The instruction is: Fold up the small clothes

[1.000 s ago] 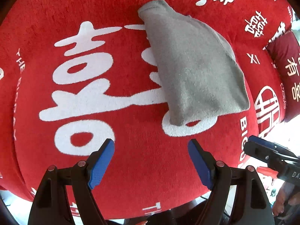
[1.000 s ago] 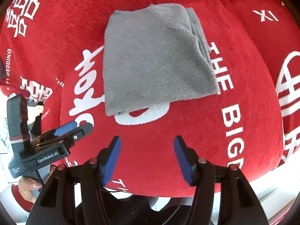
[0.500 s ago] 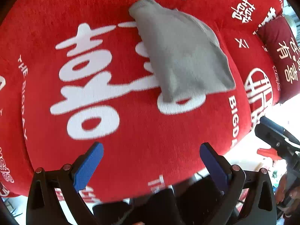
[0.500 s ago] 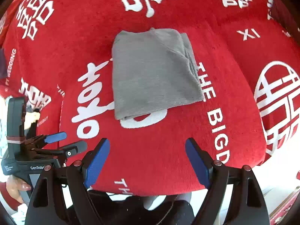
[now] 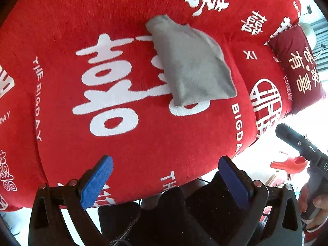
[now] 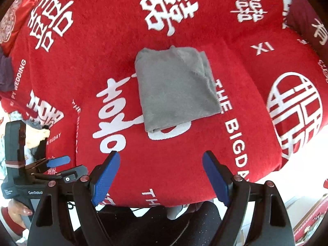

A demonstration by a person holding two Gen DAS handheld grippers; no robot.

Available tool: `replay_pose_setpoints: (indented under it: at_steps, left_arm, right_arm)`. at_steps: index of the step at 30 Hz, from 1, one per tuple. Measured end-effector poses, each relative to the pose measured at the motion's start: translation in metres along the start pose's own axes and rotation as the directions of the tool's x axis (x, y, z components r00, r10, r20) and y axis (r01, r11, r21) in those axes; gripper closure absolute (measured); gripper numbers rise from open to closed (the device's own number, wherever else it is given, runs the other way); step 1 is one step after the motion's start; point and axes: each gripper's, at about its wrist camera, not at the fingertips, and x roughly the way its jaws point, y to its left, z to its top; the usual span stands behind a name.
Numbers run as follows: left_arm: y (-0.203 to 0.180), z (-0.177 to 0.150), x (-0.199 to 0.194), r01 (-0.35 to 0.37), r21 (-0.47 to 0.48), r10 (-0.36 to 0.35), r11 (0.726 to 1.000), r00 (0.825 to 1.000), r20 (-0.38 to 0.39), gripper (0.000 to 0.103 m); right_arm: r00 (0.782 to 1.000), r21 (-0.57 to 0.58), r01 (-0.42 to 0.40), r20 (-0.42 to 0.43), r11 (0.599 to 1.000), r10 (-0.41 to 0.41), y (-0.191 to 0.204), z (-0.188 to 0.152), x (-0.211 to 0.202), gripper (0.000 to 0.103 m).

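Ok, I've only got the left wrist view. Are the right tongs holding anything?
Observer: No. The right tongs are open and empty, short of the cloth.
Operator: Is the cloth's right edge tidy?
Observer: It shows several stacked layers, roughly lined up.
Operator: Anything else there to fold?
Observer: A dark purple thing sits at the far left, by the red cover. I cannot tell what it is.
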Motion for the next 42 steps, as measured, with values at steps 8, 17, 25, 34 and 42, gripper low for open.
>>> replay_pose_setpoints:
  at_steps: [8, 17, 25, 34, 42]
  left_arm:
    - [0.002, -0.009, -0.033, -0.009, -0.012, 0.010, 1.000, 0.996, 0.088, 0.000]
    - [-0.006, -0.012, -0.043, -0.020, -0.134, 0.037, 0.991, 0.991, 0.129, 0.000]
    - [-0.031, -0.002, -0.040, -0.033, -0.197, 0.056, 0.980, 0.992, 0.111, 0.000]
    - [-0.048, 0.001, -0.036, 0.000, -0.182, 0.018, 0.983, 0.995, 0.096, 0.000]
    - [-0.038, -0.007, -0.032, 0.014, -0.218, 0.004, 0.976, 0.996, 0.085, 0.000]
  right_arm:
    - [1.000, 0.006, -0.007, -0.016, 1.000, 0.007, 0.007, 0.013, -0.018, 0.018]
    - [0.998, -0.133, -0.014, -0.059, 0.991, 0.006, 0.020, 0.044, -0.024, 0.018]
    - [0.996, -0.103, -0.061, -0.075, 0.993, 0.054, -0.002, 0.076, -0.020, 0.018]
    - [0.991, -0.077, -0.069, -0.119, 0.995, 0.060, -0.020, 0.074, -0.011, 0.018]
    - [0.988, -0.077, -0.084, -0.136, 0.994, 0.073, -0.020, 0.072, -0.002, 0.018]
